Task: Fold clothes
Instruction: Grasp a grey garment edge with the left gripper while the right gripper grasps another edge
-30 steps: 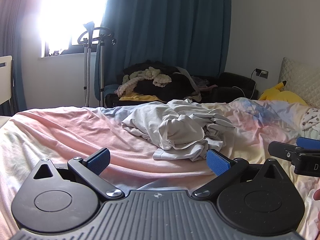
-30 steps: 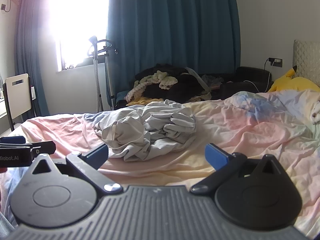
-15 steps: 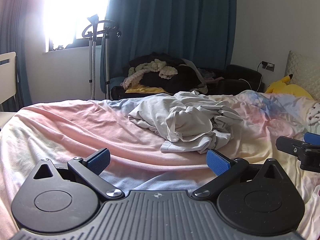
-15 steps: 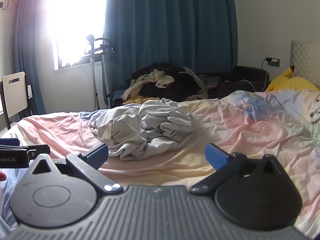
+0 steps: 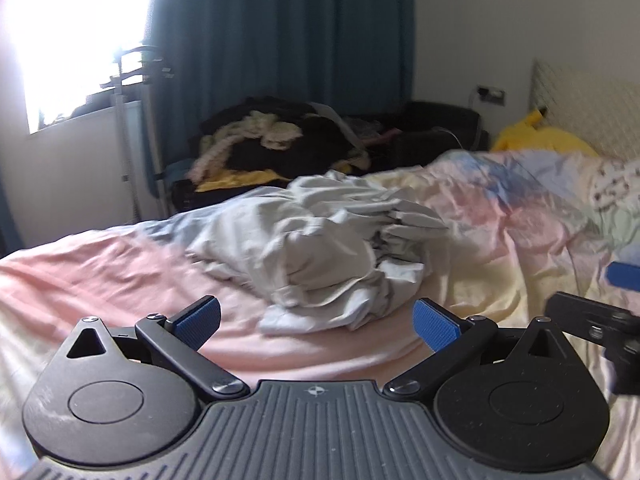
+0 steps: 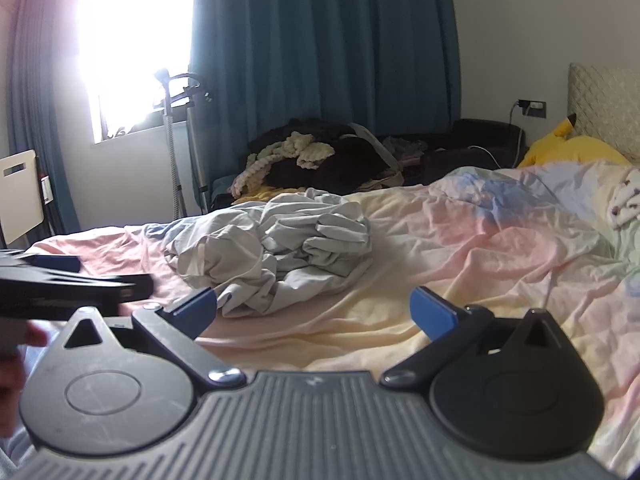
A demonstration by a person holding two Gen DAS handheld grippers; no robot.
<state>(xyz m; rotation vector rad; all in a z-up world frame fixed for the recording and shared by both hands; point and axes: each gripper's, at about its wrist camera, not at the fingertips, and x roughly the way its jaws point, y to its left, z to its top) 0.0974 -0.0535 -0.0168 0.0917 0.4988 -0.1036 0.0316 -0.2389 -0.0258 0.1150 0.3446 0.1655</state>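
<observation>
The left gripper (image 5: 318, 320) was held low over the near edge of the bed (image 5: 100, 280), pointing level across it, its two blue-padded fingers (image 5: 200, 318) spread wide with nothing between them. The right gripper (image 6: 314, 312) sat beside it at much the same height and heading, likewise spread wide and empty; its black body and one blue pad showed at the right edge of the left wrist view, and the left gripper's body showed as a dark blur at the left edge of the right wrist view, with part of a hand (image 6: 24, 338) under it. Neither claw touched cloth. The crumpled grey garment (image 5: 320, 256) lay in a loose heap on the pastel pink, yellow and blue bedsheet, near the middle of the bed and just ahead of both grippers, directly in front of the left one and ahead and to the left of the right one. It was bunched into deep, uneven wrinkles, with a pale edge trailing toward the grippers; its outline could not be read as any one kind of clothing. A yellow plush toy (image 6: 576, 150) rested by the headboard, well apart from the heap.
</observation>
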